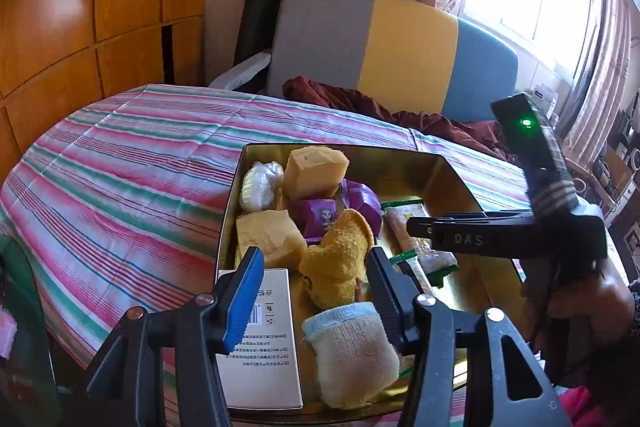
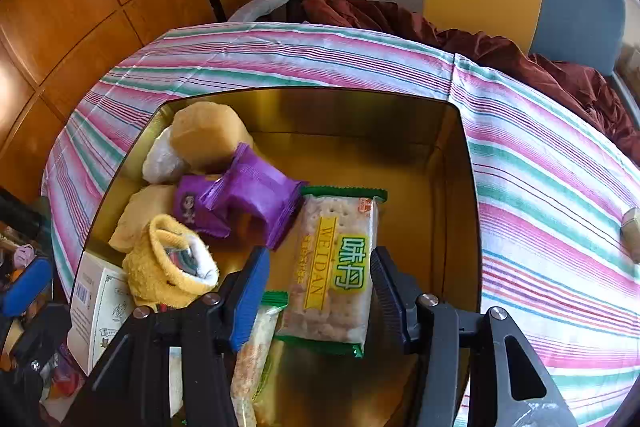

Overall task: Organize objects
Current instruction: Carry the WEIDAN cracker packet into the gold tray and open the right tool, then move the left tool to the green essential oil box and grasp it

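Note:
A gold tin box [image 1: 448,167] [image 2: 464,187] sits on the striped tablecloth. It holds sponge cakes [image 1: 314,167] [image 2: 208,139], purple snack packs [image 1: 320,217] [image 2: 256,199], a yellow sock [image 1: 340,263] [image 2: 168,267], a cream sock [image 1: 356,355], a white carton [image 1: 264,359] [image 2: 100,307] and a green-edged cracker pack [image 2: 336,275] [image 1: 412,243]. My left gripper [image 1: 316,291] is open above the yellow sock. My right gripper [image 2: 320,291] is open, its fingers on either side of the cracker pack; it shows in the left wrist view [image 1: 460,231].
The striped tablecloth [image 1: 120,167] [image 2: 560,187] surrounds the box. A grey, yellow and blue chair back [image 1: 380,47] with dark red cloth [image 2: 480,39] stands behind. Wooden cabinets [image 1: 80,7] are at left. A small box [image 2: 632,231] lies at the table's right edge.

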